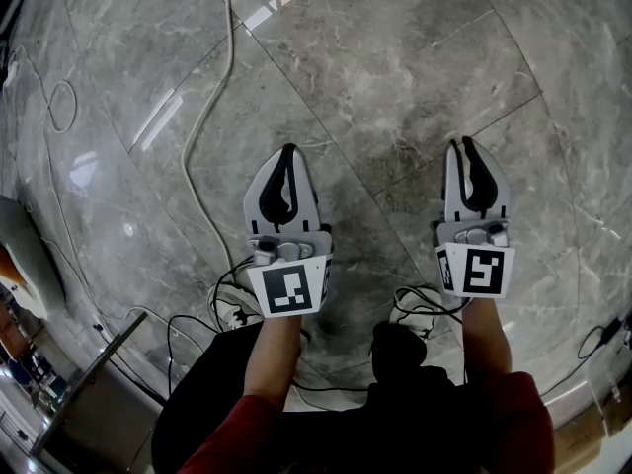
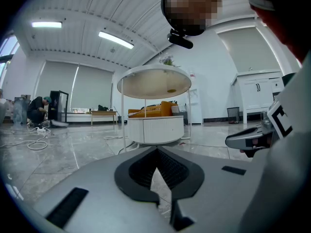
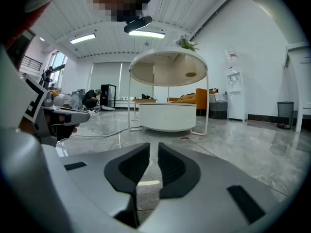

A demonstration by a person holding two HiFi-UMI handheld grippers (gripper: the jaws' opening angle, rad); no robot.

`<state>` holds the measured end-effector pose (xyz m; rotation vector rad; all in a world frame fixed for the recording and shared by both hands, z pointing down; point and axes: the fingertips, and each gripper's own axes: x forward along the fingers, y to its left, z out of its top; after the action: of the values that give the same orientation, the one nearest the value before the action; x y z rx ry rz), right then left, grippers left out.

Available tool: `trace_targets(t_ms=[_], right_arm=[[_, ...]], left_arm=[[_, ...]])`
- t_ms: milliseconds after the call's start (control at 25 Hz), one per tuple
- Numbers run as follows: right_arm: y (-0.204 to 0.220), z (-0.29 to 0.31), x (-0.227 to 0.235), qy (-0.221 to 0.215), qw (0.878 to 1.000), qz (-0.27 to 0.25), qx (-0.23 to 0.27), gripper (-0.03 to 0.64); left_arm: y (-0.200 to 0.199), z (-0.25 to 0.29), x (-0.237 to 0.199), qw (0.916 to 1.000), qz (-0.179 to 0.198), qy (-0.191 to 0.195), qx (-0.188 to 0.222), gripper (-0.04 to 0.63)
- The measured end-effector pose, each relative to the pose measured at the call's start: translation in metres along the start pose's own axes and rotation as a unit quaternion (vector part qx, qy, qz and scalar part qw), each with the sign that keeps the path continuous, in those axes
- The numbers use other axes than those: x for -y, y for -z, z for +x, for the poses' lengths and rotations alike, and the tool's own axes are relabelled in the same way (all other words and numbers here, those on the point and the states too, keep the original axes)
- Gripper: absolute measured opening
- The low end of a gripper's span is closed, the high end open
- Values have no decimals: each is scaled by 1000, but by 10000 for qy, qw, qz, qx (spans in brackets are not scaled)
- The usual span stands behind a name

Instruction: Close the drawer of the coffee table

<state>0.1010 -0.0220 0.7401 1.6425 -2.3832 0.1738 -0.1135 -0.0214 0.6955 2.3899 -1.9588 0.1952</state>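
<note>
Marble floor (image 1: pixel 395 67) is filling the head view. Coffee table (image 3: pixel 167 81) is standing on it, well ahead of both tools: round upper tabletop on thin legs, white drum (image 3: pixel 146 121) sitting underneath. Drawer front (image 3: pixel 170 116) on the drum is looking flush, with a small knob showing; contents not visible. Dark bin (image 3: pixel 284 113) is standing by the far wall, can't tell what's inside. Left tool (image 1: pixel 288 156) is hanging over the floor, tips touching, gripping nothing. Right tool (image 1: pixel 465 146) is showing a narrow slit between its pads, nothing in it. White cable (image 1: pixel 212 117) is trailing across the floor beside the left tool.
</note>
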Motion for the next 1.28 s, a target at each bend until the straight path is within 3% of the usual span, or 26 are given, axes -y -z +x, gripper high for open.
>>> trace_targets(t_ms=[80, 400, 600, 800, 1080, 1280], right_arm=[[0, 0, -1, -9, 10000, 30, -27, 32], [-15, 5, -2, -53, 9999, 89, 123, 21], [-72, -4, 7, 123, 9992, 306, 218, 21], [-205, -35, 6, 92, 9994, 275, 177, 21], [-415, -94, 25, 93, 9982, 562, 158, 21], [-553, -147, 33, 139, 9983, 564, 53, 21]], left_arm=[[2, 0, 0, 10000, 64, 30, -36, 12], [-6, 2, -5, 9994, 247, 225, 29, 12], [-62, 7, -9, 9963, 445, 680, 296, 12], [-193, -4, -30, 9943, 467, 841, 454, 12], [-415, -42, -52, 9945, 683, 639, 474, 12], [-560, -96, -56, 9979, 274, 580, 102, 12]])
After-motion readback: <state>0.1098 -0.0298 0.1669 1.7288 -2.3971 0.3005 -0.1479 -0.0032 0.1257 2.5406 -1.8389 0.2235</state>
